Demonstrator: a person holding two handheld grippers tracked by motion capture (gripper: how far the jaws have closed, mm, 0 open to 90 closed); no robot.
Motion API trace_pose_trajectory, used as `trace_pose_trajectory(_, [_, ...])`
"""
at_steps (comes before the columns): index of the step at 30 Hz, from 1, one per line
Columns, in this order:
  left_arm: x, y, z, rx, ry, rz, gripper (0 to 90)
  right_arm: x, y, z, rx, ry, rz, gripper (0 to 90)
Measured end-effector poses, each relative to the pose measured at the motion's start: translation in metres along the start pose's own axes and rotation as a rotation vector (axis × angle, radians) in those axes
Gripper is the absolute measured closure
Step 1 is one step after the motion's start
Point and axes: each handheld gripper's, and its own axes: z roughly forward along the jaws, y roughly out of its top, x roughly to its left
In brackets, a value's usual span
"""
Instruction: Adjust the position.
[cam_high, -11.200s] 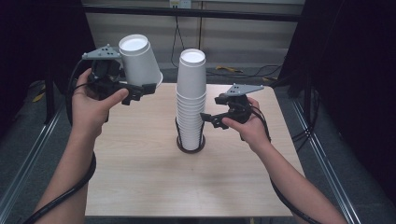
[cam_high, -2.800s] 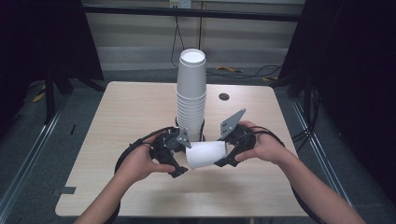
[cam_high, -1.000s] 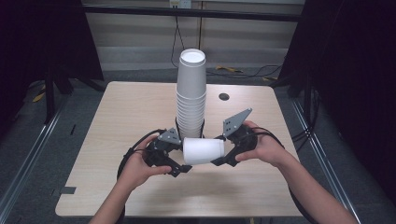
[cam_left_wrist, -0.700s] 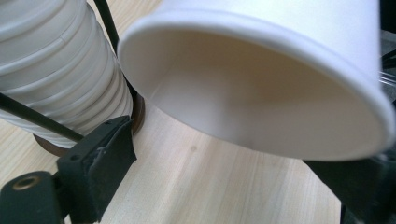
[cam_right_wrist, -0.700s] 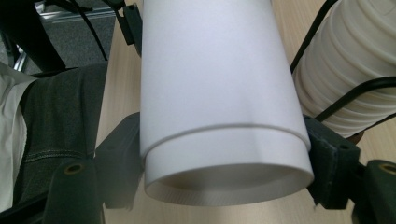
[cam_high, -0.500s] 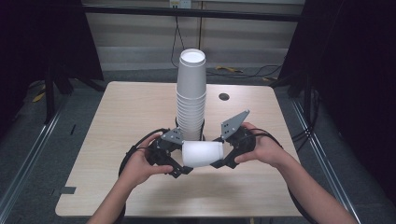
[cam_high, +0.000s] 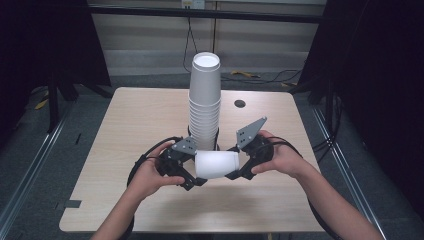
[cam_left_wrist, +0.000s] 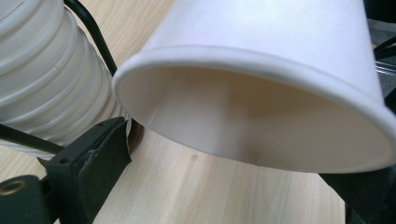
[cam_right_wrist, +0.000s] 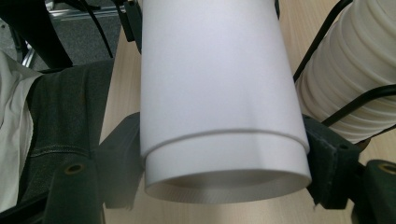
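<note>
Paper is thin: the white paper cup (cam_high: 216, 164), held sideways above the worktop (cam_high: 130, 120) at 6 o'clock of the tall white cup stack (cam_high: 204, 100), is clamped by left claw (cam_high: 192, 172) and right claw (cam_high: 235, 170) — crushing is risked by squeezing.

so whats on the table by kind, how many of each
stacks of nested white cups: 1
single white cup lying sideways between the claws: 1
claws, left claw and right claw: 2
dark round hole in the tabletop: 1
total: 5
</note>
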Motion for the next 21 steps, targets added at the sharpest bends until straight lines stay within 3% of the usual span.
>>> trace_pose_trajectory(3, [-0.0001, -0.0014, 0.0013, -0.007, -0.005, -0.008, 5.2, -0.0004, -0.0005, 0.0021, 0.002, 0.002, 0.005, 25.0])
trace_pose_trajectory(11, [-0.0012, -0.0011, 0.0035, -0.005, -0.012, 0.022, 3.9, 0.0004, -0.0001, 0.0051, 0.005, 0.013, -0.008, 24.9])
trace_pose_trajectory(15, [-0.0022, 0.0009, 0.0042, -0.028, -0.019, 0.024, 6.5, -0.0002, 0.0, 0.0053, 0.001, 0.016, -0.005, 24.9])
trace_pose_trajectory(17, [-0.0028, 0.0022, 0.0042, -0.012, -0.013, 0.032, 6.8, -0.0001, -0.0002, 0.0062, 0.005, 0.013, -0.008, 24.9])
trace_pose_trajectory(21, [-0.004, 0.0032, 0.0035, -0.025, -0.013, 0.029, 7.8, 0.0003, -0.0012, 0.0048, 0.001, 0.01, -0.01, 25.0])
